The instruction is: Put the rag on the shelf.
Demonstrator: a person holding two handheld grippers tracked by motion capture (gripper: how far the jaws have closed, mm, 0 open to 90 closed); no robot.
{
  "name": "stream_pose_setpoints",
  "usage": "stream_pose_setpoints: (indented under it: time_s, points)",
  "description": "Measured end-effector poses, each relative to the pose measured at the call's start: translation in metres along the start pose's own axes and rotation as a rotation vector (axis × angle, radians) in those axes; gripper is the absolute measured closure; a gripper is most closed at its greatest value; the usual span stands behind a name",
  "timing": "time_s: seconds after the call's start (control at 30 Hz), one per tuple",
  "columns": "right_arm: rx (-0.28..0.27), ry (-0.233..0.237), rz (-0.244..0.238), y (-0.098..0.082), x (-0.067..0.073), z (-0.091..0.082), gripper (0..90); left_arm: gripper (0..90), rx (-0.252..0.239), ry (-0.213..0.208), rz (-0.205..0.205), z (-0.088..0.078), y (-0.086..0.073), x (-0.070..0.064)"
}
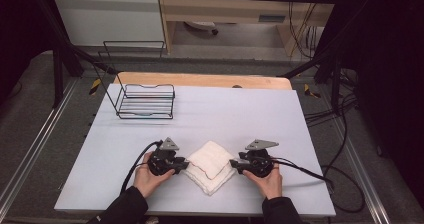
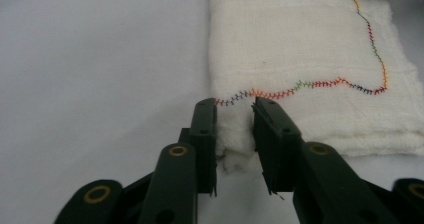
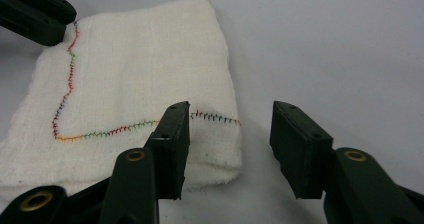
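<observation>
Table [image 1: 125,174], empty wire basket [image 1: 146,102], folded cloth [image 1: 212,165]

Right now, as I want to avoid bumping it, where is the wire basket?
In the high view the wire basket stands at the far left of the table, well beyond the left gripper and the folded cloth.

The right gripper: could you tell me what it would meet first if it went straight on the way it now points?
The folded white cloth. The right gripper stands open astride the cloth's near corner, so its jaws would probably slide along that corner first, then towards the left gripper at the cloth's far side.
</observation>
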State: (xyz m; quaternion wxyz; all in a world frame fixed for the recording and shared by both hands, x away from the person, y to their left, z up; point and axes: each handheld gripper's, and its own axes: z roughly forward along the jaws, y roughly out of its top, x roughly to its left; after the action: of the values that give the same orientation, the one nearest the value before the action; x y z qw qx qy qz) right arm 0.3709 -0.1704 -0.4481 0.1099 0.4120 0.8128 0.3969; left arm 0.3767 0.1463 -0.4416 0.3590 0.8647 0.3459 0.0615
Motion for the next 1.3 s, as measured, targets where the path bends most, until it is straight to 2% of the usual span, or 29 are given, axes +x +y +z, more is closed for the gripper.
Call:
stream_pose_setpoints:
  time_s: [0.17, 0.23, 0.33, 0.37, 0.47, 0.57, 0.6, 0.67, 0.77, 0.83, 0.93, 1.07, 1.17, 1.27, 1.3]
  points:
    - [0.020, 0.014, 0.011, -0.002, 0.001, 0.006, 57.9, 77.9, 0.009, -0.003, -0.014, 0.000, 0.001, -0.001]
    - [0.030, 0.048, 0.026, -0.001, 0.000, 0.007, 65.7, 81.4, 0.010, -0.005, -0.016, -0.001, 0.001, -0.001]
    - [0.036, 0.064, 0.048, -0.001, 0.001, 0.008, 69.5, 82.5, 0.010, -0.003, -0.022, -0.002, 0.001, -0.002]
    - [0.041, 0.076, 0.054, 0.000, 0.000, 0.008, 74.9, 83.1, 0.008, -0.005, -0.025, -0.002, 0.001, -0.002]
    - [0.044, 0.084, 0.062, 0.001, 0.000, 0.008, 79.6, 83.4, 0.008, -0.012, -0.037, -0.006, 0.001, -0.001]
    - [0.052, 0.076, 0.037, 0.007, 0.003, 0.010, 81.8, 83.6, 0.003, -0.013, -0.043, -0.012, 0.000, -0.001]
    - [0.034, 0.067, 0.007, 0.014, 0.008, 0.013, 82.2, 83.7, 0.005, -0.007, -0.038, -0.015, -0.001, 0.000]
    - [0.025, 0.071, -0.014, 0.022, 0.013, 0.018, 82.4, 83.7, 0.005, 0.011, -0.039, -0.021, -0.003, 0.001]
    - [0.021, 0.076, -0.036, 0.029, 0.018, 0.024, 82.4, 83.7, -0.010, 0.035, -0.064, -0.033, -0.008, 0.005]
    - [0.007, 0.086, -0.063, 0.038, 0.025, 0.036, 82.4, 83.6, -0.002, 0.053, -0.058, -0.040, -0.014, 0.006]
    - [0.004, 0.098, -0.069, 0.042, 0.028, 0.044, 82.3, 83.3, 0.000, 0.060, -0.084, -0.047, -0.026, 0.004]
    - [0.001, 0.110, -0.074, 0.043, 0.031, 0.058, 82.0, 82.2, -0.008, 0.060, -0.089, -0.050, -0.039, 0.000]
    - [-0.006, 0.109, -0.090, 0.042, 0.030, 0.060, 81.0, 81.1, 0.003, 0.066, -0.073, -0.047, -0.039, 0.001]
    - [-0.020, 0.099, -0.107, 0.043, 0.029, 0.056, 75.8, 75.1, -0.009, 0.070, -0.064, -0.047, -0.037, 0.002]
    - [-0.039, 0.096, -0.103, 0.045, 0.028, 0.051, 67.8, 66.8, -0.020, 0.072, -0.059, -0.049, -0.036, 0.003]
